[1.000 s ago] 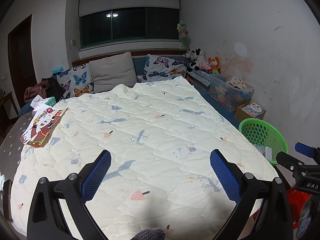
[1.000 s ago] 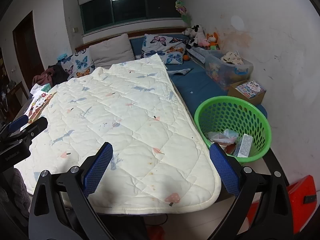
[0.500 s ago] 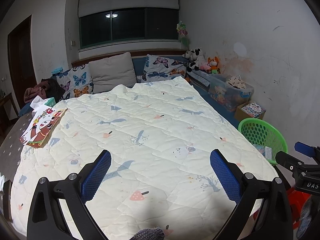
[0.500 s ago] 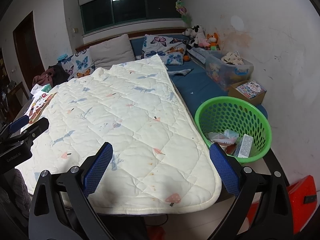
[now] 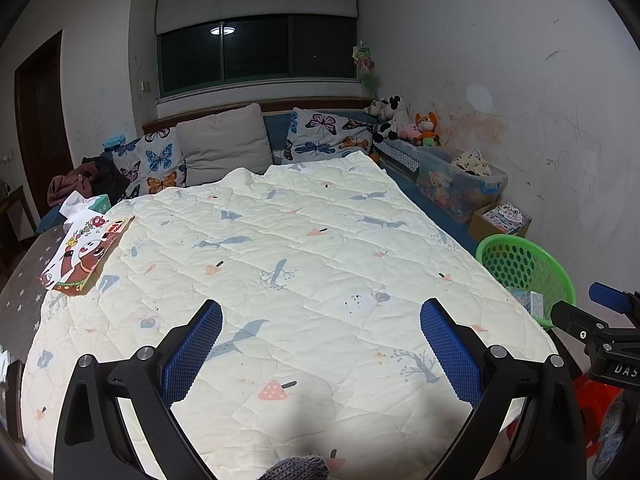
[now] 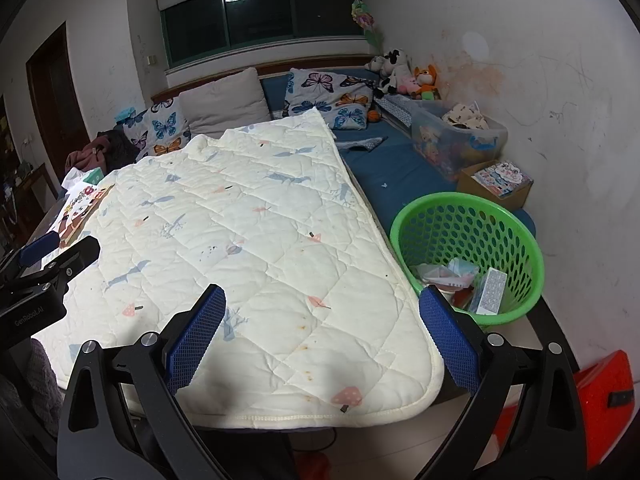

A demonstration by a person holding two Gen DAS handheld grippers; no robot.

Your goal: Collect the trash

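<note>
green plastic, the laundry-style basket [image 6: 468, 256] sits on the floor just right of the bed's foot corner and already holds crumpled papers [image 6: 444, 274] and a small carton [image 6: 491, 292], which leans with its long axis running up and away toward the far rim. the quilt [image 6: 248, 240] looks bare of litter, so collecting seems nearly done. a flat picture box [image 5: 86, 254] near the bed's left edge points toward the pillows. left gripper [image 5: 320, 350] and right gripper [image 6: 320, 336] hover with jaws apart, holding nothing.
</note>
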